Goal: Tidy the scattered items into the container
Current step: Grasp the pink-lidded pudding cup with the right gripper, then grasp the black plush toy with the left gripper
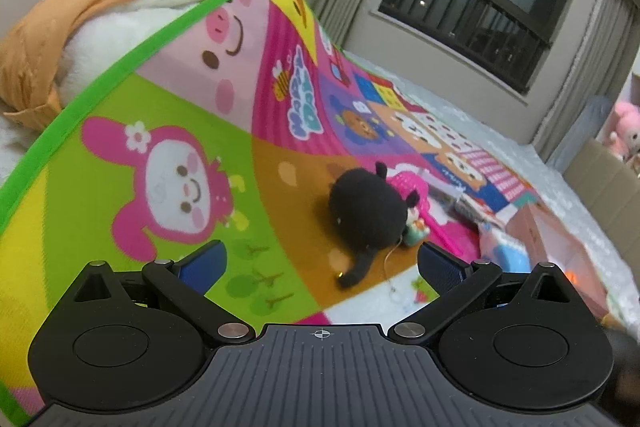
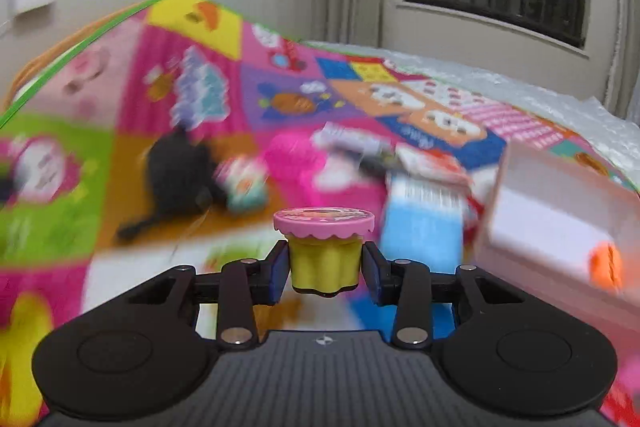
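Right now my right gripper [image 2: 325, 261] jaws are clamping a yellow tub [image 2: 323, 259] with a pink lid, while my left gripper [image 1: 320, 263] jaws are standing open near the black plush [image 1: 366, 217].

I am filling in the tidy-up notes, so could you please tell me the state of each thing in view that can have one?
Left gripper: open, empty.
Right gripper: shut on the yellow tub.
Yellow tub: upright, pink lid on, lifted off the mat.
Black plush toy: lying on the play mat, untouched.
Pink box: open; an orange item already inside.
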Tool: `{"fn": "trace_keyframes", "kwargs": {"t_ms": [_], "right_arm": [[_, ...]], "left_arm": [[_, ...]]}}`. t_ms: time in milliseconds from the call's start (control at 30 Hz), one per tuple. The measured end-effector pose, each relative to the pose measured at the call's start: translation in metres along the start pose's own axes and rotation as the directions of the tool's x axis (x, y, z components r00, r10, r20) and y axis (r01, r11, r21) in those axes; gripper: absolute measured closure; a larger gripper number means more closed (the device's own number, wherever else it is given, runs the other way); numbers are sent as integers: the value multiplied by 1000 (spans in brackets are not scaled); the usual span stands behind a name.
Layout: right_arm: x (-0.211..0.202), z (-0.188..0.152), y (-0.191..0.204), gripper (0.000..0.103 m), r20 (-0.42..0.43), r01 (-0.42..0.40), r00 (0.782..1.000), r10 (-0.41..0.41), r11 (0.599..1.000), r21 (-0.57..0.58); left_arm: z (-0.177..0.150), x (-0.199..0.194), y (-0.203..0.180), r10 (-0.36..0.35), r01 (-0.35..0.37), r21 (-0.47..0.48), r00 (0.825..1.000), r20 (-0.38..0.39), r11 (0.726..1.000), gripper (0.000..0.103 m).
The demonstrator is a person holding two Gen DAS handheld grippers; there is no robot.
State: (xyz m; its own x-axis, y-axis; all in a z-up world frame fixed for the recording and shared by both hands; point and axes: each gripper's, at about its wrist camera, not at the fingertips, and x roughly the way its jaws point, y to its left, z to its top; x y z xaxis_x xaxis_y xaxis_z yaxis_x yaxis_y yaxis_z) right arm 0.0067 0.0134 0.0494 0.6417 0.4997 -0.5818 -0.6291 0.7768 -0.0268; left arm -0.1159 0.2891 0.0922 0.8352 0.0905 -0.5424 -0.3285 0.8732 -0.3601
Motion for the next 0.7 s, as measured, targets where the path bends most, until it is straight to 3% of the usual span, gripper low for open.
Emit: {"fn": "trace_keyframes", "kwargs": {"t_ms": [167,300,400,500,633,700], "right_arm": [[-41,-52,9,65,-5,53,999,-54,997,-56],[-51,-64,10,65,12,78,997,-77,996,-40],[-55,-66,8,62,24,75,997,-75,997,-28],[-62,-68,8,53,58,76,996,-73,996,-41],[-71,-69,9,46,98,75,993,-69,995,-60],[-75,-70,9,44,113,78,991,-70,995,-69]], "left_arm": [[12,28,-35,-2,5,133,1000,-27,991,0],[7,69,-73,0,22,259,996,-84,966,0],[6,105,-91,66,-29,332,993,-102,943,0],[7,141,-98,157,-107,362,982,-110,926,0],[10,161,-96,170,-121,343,979,-115,931,0],[11,161,-97,181,-138,351,979,-94,926,13]]}}
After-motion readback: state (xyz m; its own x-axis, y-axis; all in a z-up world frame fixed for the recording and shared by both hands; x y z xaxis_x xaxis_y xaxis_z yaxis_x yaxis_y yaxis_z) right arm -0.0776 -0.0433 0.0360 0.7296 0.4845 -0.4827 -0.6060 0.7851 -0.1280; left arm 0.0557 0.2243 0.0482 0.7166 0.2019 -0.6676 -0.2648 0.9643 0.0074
